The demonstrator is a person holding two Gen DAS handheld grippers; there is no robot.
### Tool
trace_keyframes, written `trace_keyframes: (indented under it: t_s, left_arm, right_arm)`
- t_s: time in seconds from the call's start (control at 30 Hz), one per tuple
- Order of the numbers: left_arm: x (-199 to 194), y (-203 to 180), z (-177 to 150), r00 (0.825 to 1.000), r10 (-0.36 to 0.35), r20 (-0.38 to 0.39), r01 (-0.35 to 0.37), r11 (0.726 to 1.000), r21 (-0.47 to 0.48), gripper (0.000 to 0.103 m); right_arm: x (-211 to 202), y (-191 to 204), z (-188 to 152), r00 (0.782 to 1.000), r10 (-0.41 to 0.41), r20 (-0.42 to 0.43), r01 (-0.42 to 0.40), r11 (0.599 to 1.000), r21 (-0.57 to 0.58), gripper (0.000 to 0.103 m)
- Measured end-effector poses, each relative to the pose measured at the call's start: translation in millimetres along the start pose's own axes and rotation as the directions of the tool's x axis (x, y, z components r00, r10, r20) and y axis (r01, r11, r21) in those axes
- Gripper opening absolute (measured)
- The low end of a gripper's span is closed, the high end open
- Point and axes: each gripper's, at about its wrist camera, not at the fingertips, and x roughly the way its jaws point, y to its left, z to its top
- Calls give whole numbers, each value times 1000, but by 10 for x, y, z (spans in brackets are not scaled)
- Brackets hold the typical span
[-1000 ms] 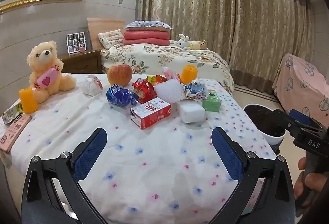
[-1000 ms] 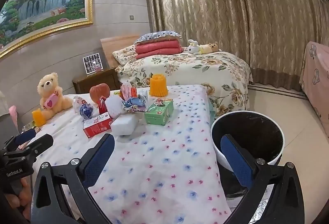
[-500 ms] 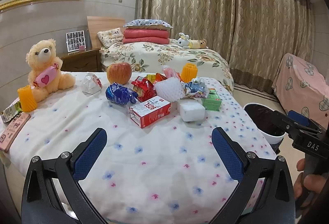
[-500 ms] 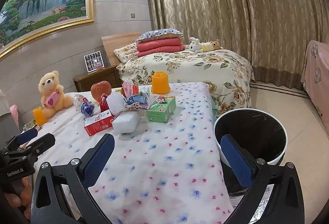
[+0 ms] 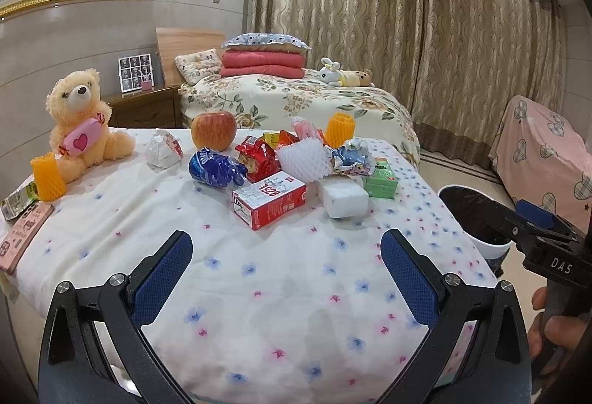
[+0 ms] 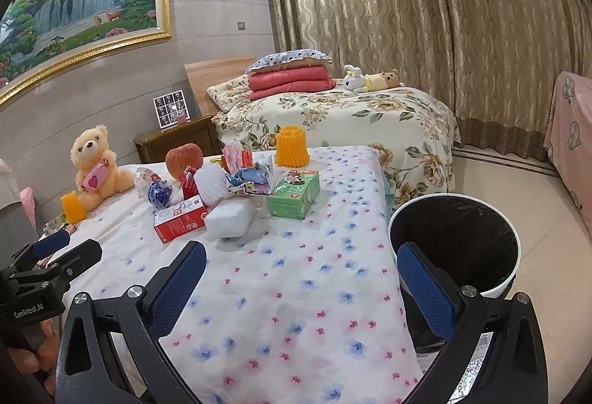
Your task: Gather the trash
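A pile of trash lies on the flowered bedspread [image 5: 281, 278]: a red carton [image 5: 270, 198], a white foam block [image 5: 343, 198], a green box [image 5: 381, 178], a blue wrapper [image 5: 214, 169], a red snack bag [image 5: 257, 154] and white foam netting [image 5: 301, 161]. The carton [image 6: 180, 219], foam block [image 6: 230, 219] and green box [image 6: 294, 194] also show in the right wrist view. A white bin with a black liner [image 6: 455, 241] stands on the floor right of the bed. My left gripper [image 5: 283, 270] is open and empty, short of the pile. My right gripper [image 6: 301, 278] is open and empty, between bed edge and bin.
A teddy bear [image 5: 79, 119], an apple [image 5: 214, 130], two orange foam sleeves [image 5: 46, 176] [image 5: 340, 128] and a pink booklet [image 5: 22, 237] also lie on the bed. A second bed [image 5: 296, 100] and a nightstand [image 5: 144, 107] stand behind. A pink-covered chair [image 5: 544, 152] is at right.
Both grippers have eased slightly forward toward the pile, staying open. Nothing on the bed has moved.
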Motion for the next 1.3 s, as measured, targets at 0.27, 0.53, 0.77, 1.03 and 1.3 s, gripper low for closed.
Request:
trace_keyframes:
  t_s: [0.27, 0.53, 0.77, 1.03, 1.3]
  left_arm:
    - [9, -16, -16, 1000, -2, -3, 2, 1000, -1, 103]
    - [8, -18, -18, 1000, -2, -3, 2, 1000, -1, 103]
    - [8, -15, -15, 1000, -3, -3, 3, 1000, -2, 103]
    - [7, -21, -18, 1000, -3, -3, 3, 1000, -2, 103]
    - [9, -17, -15, 1000, -3, -4, 3, 1000, -2, 103]
  right_arm:
    - [20, -5, -19, 1000, 8, -10, -8, 1000, 2, 103]
    - [19, -8, -25, 1000, 9, -10, -9, 1000, 4, 103]
    - [17, -9, -25, 1000, 11, -10, -10, 1000, 5, 103]
    - [15, -7, -24, 1000, 11, -10, -11, 1000, 5, 103]
    - [16, 4, -25, 1000, 14, -11, -14, 1000, 6, 103]
